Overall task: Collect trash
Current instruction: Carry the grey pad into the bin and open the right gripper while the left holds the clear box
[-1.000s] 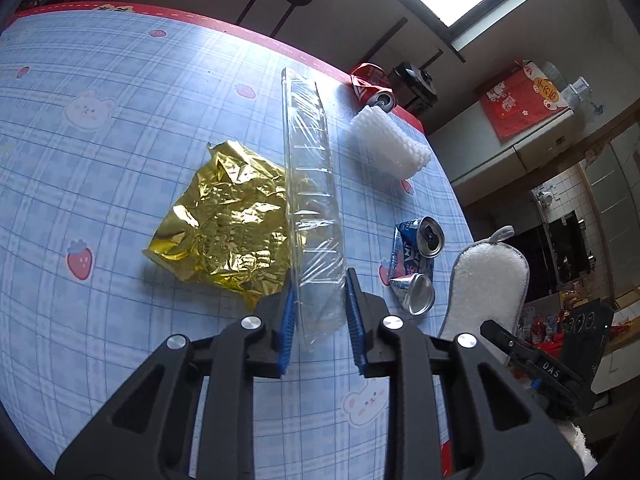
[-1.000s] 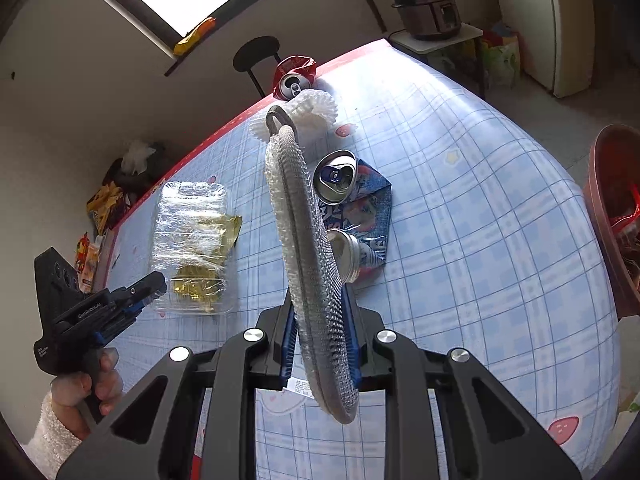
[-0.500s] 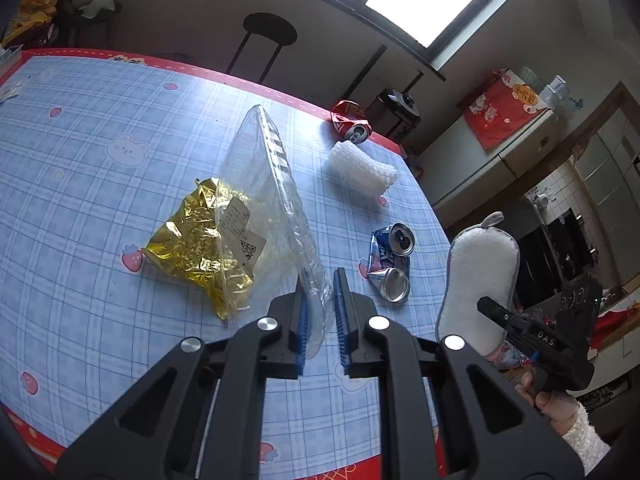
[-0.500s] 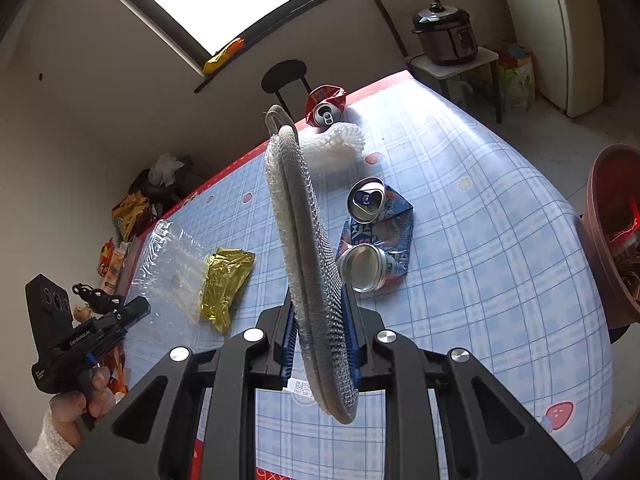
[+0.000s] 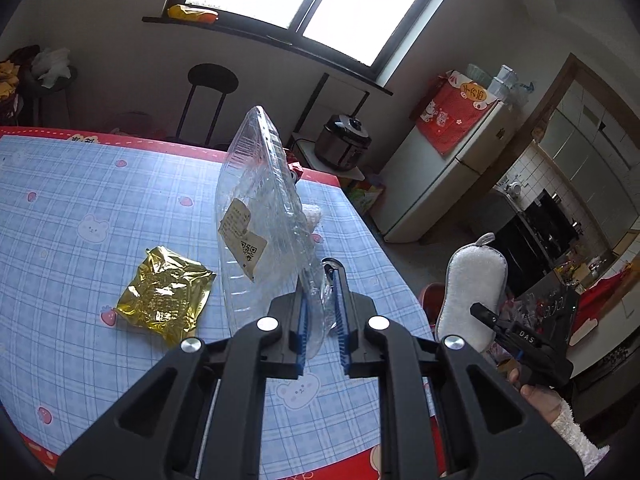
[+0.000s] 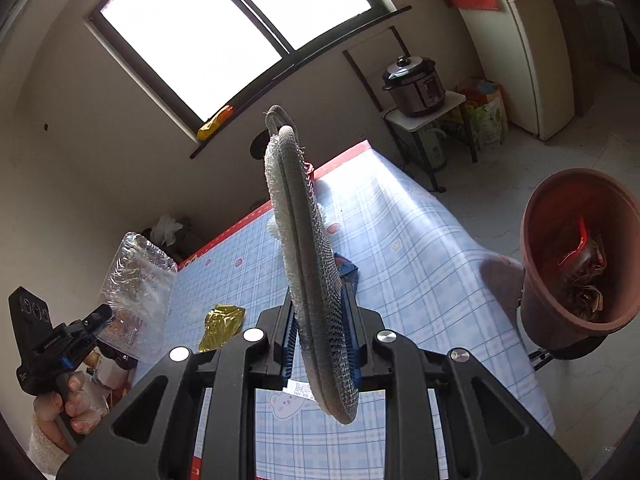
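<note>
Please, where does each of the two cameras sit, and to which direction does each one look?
Left wrist: on the left hand-held gripper, looking along its fingers and down over the table; it grips the clear plastic container; the right hand shows.
Right wrist: on the right hand-held gripper, looking across the table toward the window; it grips the scrubbing pad; the left hand shows.
Shared: container, pad, gold wrapper, table.

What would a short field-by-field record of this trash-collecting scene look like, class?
left gripper: shut on clear plastic clamshell container, lifted off table
right gripper: shut on grey scrubbing pad, held on edge
table: blue checked cloth, red border
on table: crumpled gold foil wrapper
bin: brown, beside table, already holds wrappers
</note>
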Motion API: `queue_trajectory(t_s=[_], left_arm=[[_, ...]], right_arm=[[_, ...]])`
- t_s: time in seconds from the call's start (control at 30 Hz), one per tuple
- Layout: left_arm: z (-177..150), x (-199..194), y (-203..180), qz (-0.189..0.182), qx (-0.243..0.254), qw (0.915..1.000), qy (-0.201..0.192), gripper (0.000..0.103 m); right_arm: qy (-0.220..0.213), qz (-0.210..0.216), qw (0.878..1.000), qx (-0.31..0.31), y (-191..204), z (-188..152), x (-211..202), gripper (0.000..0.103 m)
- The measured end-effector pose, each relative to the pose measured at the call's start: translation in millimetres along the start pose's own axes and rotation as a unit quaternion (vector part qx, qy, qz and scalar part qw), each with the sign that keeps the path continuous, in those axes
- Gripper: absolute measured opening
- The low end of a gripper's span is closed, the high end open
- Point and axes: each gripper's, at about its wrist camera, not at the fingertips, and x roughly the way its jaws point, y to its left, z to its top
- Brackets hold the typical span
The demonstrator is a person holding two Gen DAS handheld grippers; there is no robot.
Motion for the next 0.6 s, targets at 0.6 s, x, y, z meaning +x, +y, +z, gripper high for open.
queue_trajectory(t_s=[0.6], left_arm=[[2, 13, -84, -0.011, 0.041, 0.9991, -0.007, 0.016]], right_arm=[[-0.081, -0.200, 0.976, 0.022, -176, 95, -87, 0.021]])
